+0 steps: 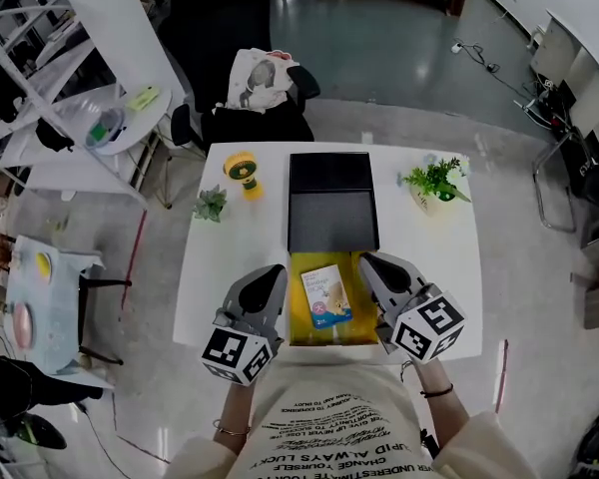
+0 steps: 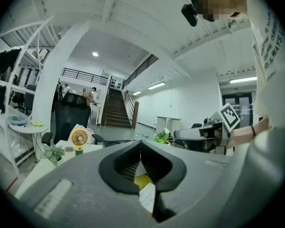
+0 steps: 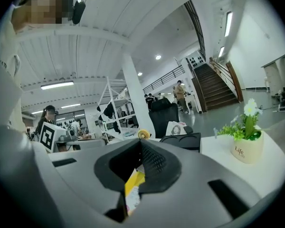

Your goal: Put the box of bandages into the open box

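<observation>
While the white bench [image 1: 449,257] is carrying the black open box [image 1: 332,223] at its middle, the box of bandages [image 1: 325,295] is being left flat on a yellow tray [image 1: 304,332] just on the person's side of it. It is being flanked by the left gripper [image 1: 273,275] and the right gripper [image 1: 371,263], whose fingers are being held together, empty. For a clean pick, one pair is probably best being opened wide, lowered across the carton's long edges, and closed squarely before lifting.
</observation>
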The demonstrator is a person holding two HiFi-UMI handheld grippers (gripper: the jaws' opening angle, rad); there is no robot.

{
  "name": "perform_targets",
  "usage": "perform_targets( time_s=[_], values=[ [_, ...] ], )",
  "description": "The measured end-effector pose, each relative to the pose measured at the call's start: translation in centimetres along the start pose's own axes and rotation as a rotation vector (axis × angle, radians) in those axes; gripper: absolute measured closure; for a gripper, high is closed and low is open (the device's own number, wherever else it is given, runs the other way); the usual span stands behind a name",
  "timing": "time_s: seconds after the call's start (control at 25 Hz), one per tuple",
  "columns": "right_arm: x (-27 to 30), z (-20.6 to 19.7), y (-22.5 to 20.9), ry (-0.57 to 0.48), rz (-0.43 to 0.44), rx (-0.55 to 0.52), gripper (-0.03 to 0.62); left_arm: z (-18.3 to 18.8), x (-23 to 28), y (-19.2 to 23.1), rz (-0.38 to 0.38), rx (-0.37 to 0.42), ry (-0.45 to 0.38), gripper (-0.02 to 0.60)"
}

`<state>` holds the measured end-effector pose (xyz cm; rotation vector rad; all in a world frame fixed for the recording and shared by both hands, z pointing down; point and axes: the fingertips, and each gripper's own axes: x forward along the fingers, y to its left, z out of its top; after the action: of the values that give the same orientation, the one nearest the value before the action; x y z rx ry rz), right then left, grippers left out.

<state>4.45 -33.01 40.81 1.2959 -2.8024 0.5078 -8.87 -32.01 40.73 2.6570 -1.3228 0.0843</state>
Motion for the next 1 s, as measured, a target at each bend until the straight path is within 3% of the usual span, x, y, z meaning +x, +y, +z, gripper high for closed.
perform_targets(
  time_s=[0.48, 1.0],
  values=[
    [-2.0, 5.4, -2.2, -0.169, -0.066, -0.041, 0.589, 3.6, -1.0, 2.2, 0.1, 0.058, -0.07, 0.558],
    [-2.5, 5.2, -2.9, -0.185, -0.106, -0.048, 0.589, 3.5, -1.1, 2.4, 0.111, 0.069, -0.074, 0.558]
  ],
)
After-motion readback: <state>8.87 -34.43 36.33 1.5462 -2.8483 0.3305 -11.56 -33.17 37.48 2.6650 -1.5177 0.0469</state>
